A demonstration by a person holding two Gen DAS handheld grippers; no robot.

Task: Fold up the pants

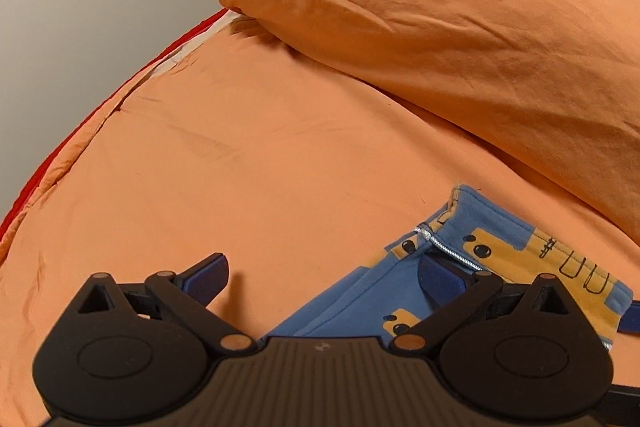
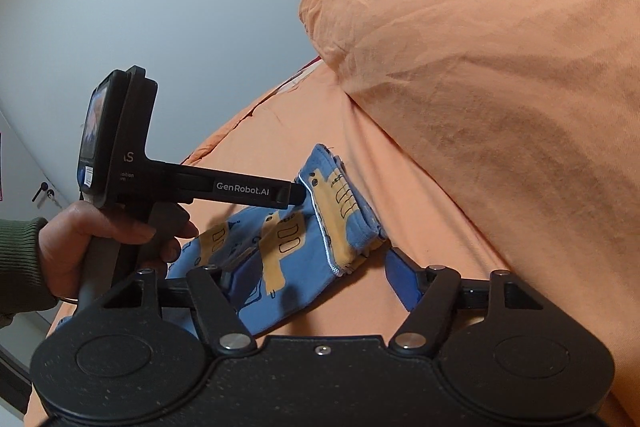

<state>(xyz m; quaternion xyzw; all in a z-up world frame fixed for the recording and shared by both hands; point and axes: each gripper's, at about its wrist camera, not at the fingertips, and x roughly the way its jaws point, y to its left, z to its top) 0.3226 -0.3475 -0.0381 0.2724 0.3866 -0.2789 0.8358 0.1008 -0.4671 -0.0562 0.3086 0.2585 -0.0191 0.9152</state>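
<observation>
Left wrist view: the left gripper (image 1: pixel 324 277) has its jaws spread wide over the orange bed (image 1: pixel 248 155), one finger on the blue-and-yellow pants (image 1: pixel 496 255), nothing pinched. A pillow (image 1: pixel 440 11) lies at the far edge.

Right wrist view: the right gripper (image 2: pixel 320 277) is released, straddling the folded pants' (image 2: pixel 304 239) edge; a hand (image 2: pixel 100 247) holds the other tool.

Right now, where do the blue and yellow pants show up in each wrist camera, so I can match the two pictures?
Left wrist view: the pants lie at lower right, on the orange bed sheet, running under the left gripper's right finger.
Right wrist view: the pants sit at lower centre, just beyond the right gripper, with the left gripper's body reaching in from the left.
Shared landmark: the orange pillow beyond the pants, filling the upper right.
</observation>
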